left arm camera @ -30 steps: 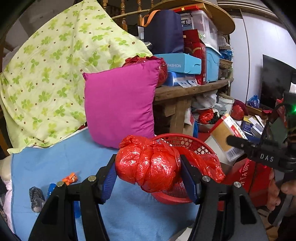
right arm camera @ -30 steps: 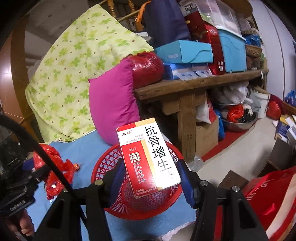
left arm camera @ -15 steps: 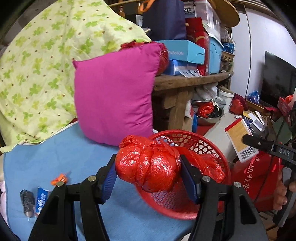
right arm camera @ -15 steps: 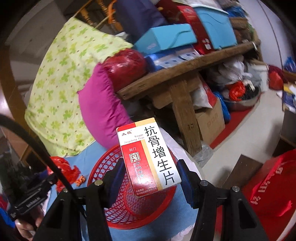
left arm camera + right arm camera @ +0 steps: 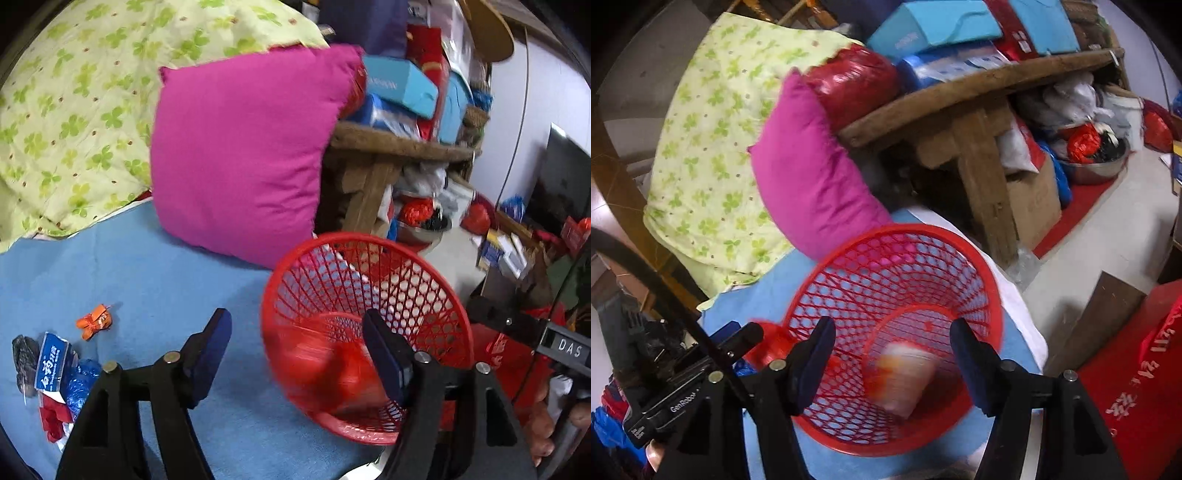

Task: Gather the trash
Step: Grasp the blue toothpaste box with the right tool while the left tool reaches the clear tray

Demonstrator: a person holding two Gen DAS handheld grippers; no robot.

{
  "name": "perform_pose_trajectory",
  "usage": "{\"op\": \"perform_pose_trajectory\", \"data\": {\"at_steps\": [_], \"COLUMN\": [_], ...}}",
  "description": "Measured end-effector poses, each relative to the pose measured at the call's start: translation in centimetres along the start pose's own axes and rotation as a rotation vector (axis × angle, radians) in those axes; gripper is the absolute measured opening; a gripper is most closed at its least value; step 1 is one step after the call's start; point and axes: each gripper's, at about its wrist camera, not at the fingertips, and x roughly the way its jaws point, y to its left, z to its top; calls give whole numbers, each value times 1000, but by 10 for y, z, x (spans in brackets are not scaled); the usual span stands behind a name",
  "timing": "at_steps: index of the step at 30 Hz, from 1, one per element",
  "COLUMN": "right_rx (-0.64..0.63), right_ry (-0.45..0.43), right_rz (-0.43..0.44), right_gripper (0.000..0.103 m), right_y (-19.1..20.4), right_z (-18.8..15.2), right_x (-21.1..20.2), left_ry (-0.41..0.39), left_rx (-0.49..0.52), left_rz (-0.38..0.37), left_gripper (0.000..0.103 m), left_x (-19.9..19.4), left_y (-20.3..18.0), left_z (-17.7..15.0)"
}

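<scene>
A red mesh basket (image 5: 369,258) (image 5: 905,240) stands on the blue cloth (image 5: 147,280) at the bed's edge. My left gripper (image 5: 297,354) is open and empty over the basket's left rim; a blurred red plastic bag (image 5: 325,369) lies inside the basket. My right gripper (image 5: 892,360) is open and empty above the basket; a blurred red-and-white medicine box (image 5: 905,373) is inside it. An orange wrapper (image 5: 94,319), a blue-and-white box (image 5: 51,360) and a dark wrapper (image 5: 24,356) lie on the cloth at the left.
A magenta pillow (image 5: 240,147) and a green-flowered quilt (image 5: 74,110) lie behind the basket. A wooden bench (image 5: 979,110) stacked with boxes stands to the right. A red bag (image 5: 1145,369) sits on the floor at the right.
Both grippers opened. The red bag left my left gripper and the medicine box left my right gripper; both now lie blurred inside the basket.
</scene>
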Motion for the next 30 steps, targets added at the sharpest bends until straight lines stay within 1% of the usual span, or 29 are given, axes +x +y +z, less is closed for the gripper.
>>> {"op": "perform_pose_trajectory", "data": {"at_steps": [2, 5, 8, 11, 13, 14, 16, 18, 19, 20, 23, 25, 28, 30], "right_rx": [-17, -21, -95, -160, -191, -201, -235, -276, -296, -312, -342, -364, -350, -324], "right_ry": [-43, -109, -149, -168, -140, -128, -89, -45, -18, 14, 120, 186, 289, 343], "right_rz": [-2, 12, 31, 86, 152, 177, 233, 289, 317, 342, 405, 409, 423, 426], "right_gripper": [68, 68, 68, 68, 68, 68, 68, 68, 68, 68, 68, 68, 68, 68], "right_y": [14, 31, 54, 79, 100, 108, 133, 159, 173, 187, 226, 243, 258, 261], "right_z": [1, 5, 8, 8, 7, 6, 0, -8, -14, -20, -45, -63, -89, -100], "right_x": [-6, -21, -37, -44, -38, -34, -20, -4, 7, 18, 60, 89, 133, 159], "left_ry": [-18, -12, -79, -91, -82, -69, -44, -26, -6, 10, 13, 31, 42, 47], "left_rx": [-31, -9, -23, -57, -107, -133, -161, -167, -181, -210, -316, -362, -425, -454], "left_rz": [13, 10, 10, 100, 167, 218, 359, 483, 542, 579, 624, 657, 679, 675], "left_gripper": [85, 85, 85, 85, 85, 85, 85, 85, 85, 85, 85, 85, 85, 85], "left_x": [-4, -8, -32, -53, -66, -73, -87, -97, -103, -108, -127, -130, -131, -127], "left_y": [4, 1, 20, 61, 97, 119, 161, 192, 209, 226, 269, 287, 312, 323], "left_z": [5, 13, 8, -15, -39, -54, -83, -105, -116, -126, -157, -170, -181, -180]}}
